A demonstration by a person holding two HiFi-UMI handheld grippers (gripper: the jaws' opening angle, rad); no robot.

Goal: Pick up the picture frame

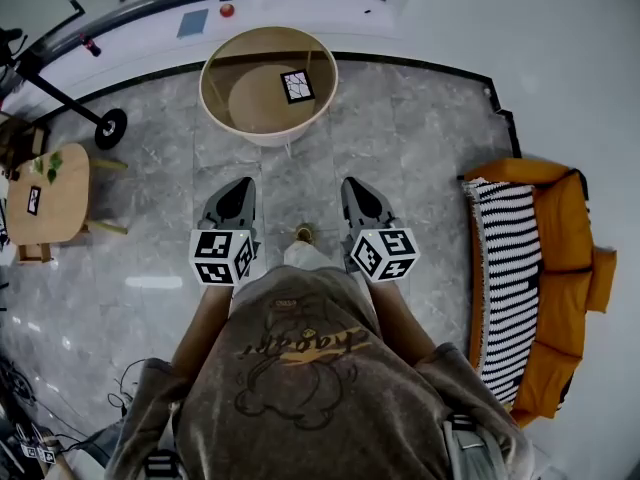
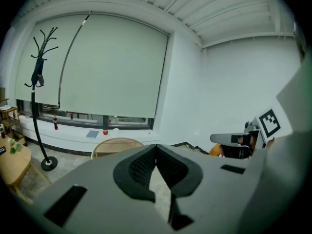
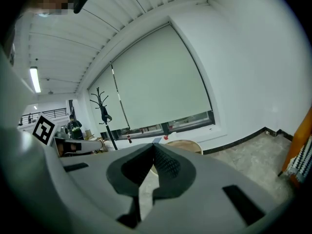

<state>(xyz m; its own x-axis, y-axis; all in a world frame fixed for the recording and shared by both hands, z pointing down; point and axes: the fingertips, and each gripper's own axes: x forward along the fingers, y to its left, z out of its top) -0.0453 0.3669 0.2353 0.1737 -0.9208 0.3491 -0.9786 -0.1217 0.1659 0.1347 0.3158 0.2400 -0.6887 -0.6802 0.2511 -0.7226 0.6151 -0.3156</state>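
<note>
A small black picture frame (image 1: 297, 86) with a white picture lies on the round wooden table (image 1: 268, 133) at the top of the head view. Both grippers are held side by side above the grey marble floor, pointing toward that table and well short of it. The left gripper (image 1: 240, 183) is shut with nothing between its jaws, and so is the right gripper (image 1: 353, 182). In the left gripper view the shut jaw tips (image 2: 156, 146) meet in front of the table's rim (image 2: 117, 142). The right gripper view shows the same table (image 3: 189, 145) just past its shut tips (image 3: 153, 146).
An orange sofa (image 1: 565, 258) with a striped blanket (image 1: 510, 278) stands at the right. A low wooden side table (image 1: 50, 196) with a plant is at the left. A black coat stand (image 2: 36, 82) rises near the window sill (image 2: 92, 130).
</note>
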